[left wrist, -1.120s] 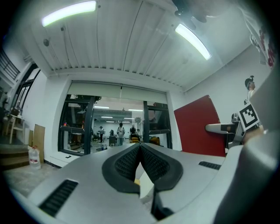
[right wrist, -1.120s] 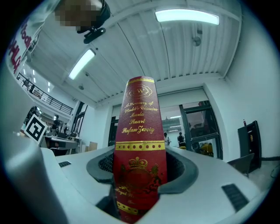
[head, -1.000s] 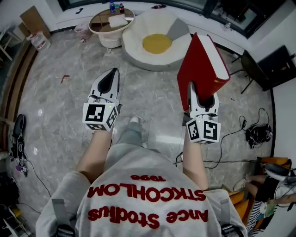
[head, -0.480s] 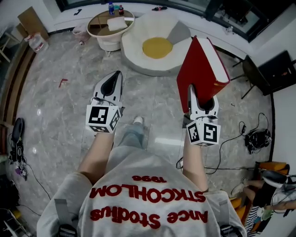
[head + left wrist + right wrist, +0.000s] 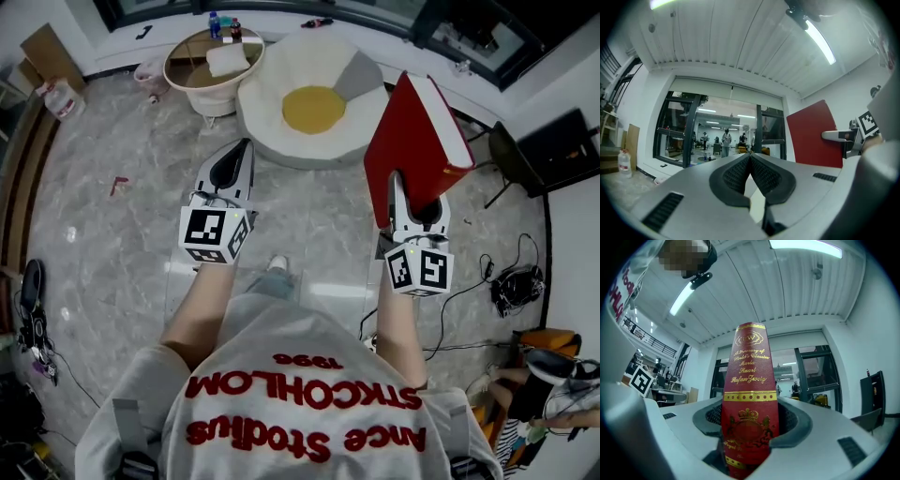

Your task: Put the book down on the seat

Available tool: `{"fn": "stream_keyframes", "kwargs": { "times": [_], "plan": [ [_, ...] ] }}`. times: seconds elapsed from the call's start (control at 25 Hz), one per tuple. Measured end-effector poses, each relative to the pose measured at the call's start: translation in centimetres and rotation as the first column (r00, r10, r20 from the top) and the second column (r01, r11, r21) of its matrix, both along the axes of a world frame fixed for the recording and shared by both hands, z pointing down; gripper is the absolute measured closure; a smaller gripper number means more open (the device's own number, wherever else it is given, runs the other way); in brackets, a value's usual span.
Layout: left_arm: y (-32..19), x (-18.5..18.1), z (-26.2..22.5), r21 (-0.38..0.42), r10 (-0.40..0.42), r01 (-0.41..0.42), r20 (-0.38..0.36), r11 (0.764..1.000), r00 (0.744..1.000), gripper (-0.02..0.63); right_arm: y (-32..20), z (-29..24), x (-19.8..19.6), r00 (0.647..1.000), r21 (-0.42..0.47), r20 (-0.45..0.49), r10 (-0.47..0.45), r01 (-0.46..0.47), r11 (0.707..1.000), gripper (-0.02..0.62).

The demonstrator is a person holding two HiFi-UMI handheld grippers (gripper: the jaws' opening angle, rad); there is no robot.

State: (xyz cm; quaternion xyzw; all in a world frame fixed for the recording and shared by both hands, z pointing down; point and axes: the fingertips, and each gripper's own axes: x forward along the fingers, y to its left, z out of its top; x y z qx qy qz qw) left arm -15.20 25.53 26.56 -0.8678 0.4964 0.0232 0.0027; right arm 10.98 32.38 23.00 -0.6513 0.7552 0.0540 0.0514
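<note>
Right gripper (image 5: 411, 190) clamping red book (image 5: 412, 131) upright, short of seat (image 5: 267, 112); left gripper (image 5: 234, 161) riding closed, empty. Tall book possibly levering loose during swing toward seat.

Ahead of me the seat (image 5: 281, 94) sits on the floor beyond both grippers, with a cushion (image 5: 312, 109) in its middle and a round side table (image 5: 187, 75) just beside it on the left, bottles (image 5: 223, 28) standing at that table's far edge. My left gripper (image 5: 242, 150), jaws together, is nearer me and left of the seat. My right gripper (image 5: 403, 192) is off to its right, clamped on the book (image 5: 417, 141), which stands upright above the jaws; cables (image 5: 511, 281) lie on the floor further right.
</note>
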Motion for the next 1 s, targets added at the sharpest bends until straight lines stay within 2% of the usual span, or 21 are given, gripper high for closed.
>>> {"fn": "stream_keyframes", "kwargs": {
  "times": [0.4, 1.0],
  "plan": [
    [-11.0, 0.3, 0.1, 0.002, 0.050, -0.050, 0.017, 0.999, 0.999, 0.592, -10.2, 0.0, -0.5, 0.999, 0.007, 0.009, 0.031, -0.031, 0.999, 0.330],
    [-19.4, -0.7, 0.7, -0.008, 0.058, -0.057, 0.033, 0.998, 0.998, 0.592, -19.1, 0.1, -1.6, 1.000, 0.012, 0.012, 0.021, -0.022, 1.000, 0.330]
  ]
}}
